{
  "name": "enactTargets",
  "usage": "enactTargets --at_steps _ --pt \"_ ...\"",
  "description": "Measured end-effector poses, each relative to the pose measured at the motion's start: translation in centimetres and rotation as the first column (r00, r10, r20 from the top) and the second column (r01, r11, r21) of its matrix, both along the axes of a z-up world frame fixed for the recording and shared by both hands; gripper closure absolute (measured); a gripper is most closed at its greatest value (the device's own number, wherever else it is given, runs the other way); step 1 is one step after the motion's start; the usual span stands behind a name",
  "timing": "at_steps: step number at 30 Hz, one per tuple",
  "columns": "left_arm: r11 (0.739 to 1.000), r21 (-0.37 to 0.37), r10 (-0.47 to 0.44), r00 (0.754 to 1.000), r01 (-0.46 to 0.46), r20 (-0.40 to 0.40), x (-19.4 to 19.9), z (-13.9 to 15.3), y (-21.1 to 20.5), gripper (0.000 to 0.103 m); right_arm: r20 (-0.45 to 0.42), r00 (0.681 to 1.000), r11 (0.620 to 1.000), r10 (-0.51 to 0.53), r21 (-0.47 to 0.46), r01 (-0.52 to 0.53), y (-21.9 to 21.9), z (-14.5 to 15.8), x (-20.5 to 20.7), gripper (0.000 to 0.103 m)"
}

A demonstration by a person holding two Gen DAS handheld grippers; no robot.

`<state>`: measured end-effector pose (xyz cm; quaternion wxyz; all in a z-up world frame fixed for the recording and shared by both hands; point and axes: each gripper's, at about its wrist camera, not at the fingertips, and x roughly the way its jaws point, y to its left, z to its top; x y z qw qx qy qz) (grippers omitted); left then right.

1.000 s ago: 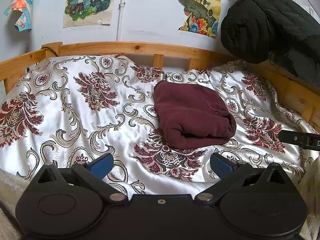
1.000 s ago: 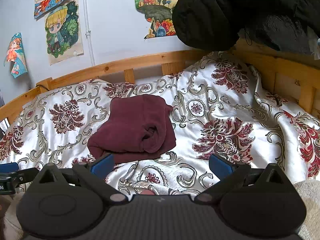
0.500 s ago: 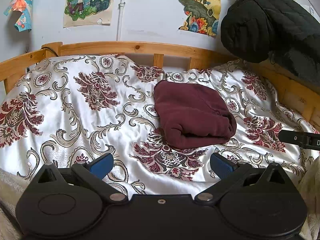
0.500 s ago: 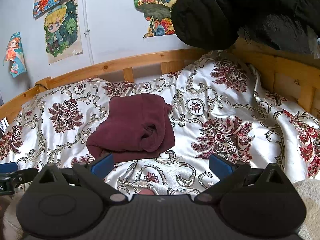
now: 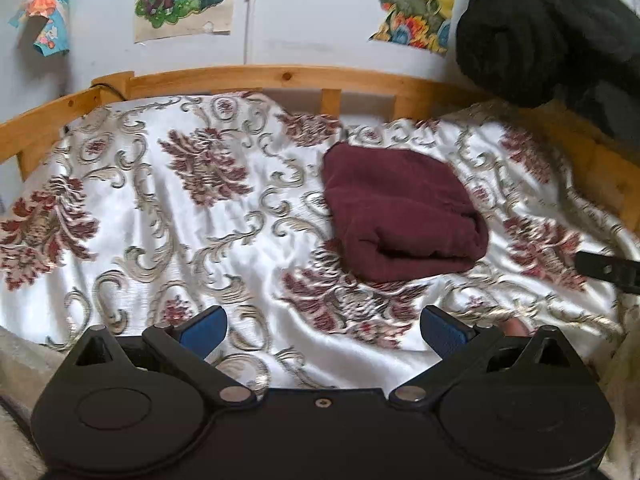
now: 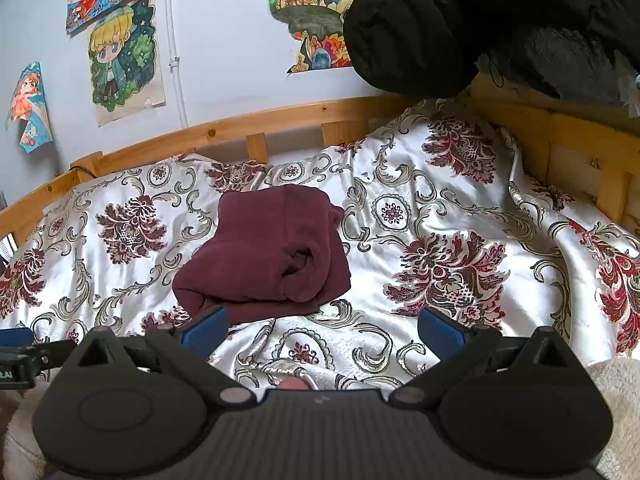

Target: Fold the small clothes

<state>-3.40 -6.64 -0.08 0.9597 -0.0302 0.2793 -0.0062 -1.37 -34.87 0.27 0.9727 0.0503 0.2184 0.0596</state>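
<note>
Garment (image 5: 400,216) folded mid-bedspread (image 5: 160,208) — both tongs (image 5: 322,328) (image 6: 322,330) agape, clear.

the left gripper (image 5: 322,330) is matte black plastic with two round housings, silver pivot rivets, a small centre screw and blue pads (image 5: 204,327). the right gripper (image 6: 322,328) looks the same, but with a ribbed grey centre panel; a bit of skin (image 6: 294,382) shows just above that panel.
</note>
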Motion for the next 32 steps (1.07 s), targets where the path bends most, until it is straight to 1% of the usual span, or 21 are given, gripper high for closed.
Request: enactTargets --at_steps 3,8,32 --pt "0.999 0.040 0.026 0.999 -0.027 0.021 -0.25 0.32 -0.21 0.001 -0.001 1.000 1.000 0.000 0.000 0.000 0.01 0.03 0.01 0.000" --pt "1.000 0.017 0.007 0.999 -0.008 0.032 -0.60 0.57 -0.02 0.001 0.000 1.000 1.000 0.002 0.000 -0.002 0.04 -0.15 -0.04 0.000" --pt "0.999 0.041 0.008 1.000 -0.009 0.024 -0.12 0.46 -0.30 0.001 -0.006 1.000 1.000 0.007 -0.001 -0.007 0.11 -0.09 0.15 0.000"
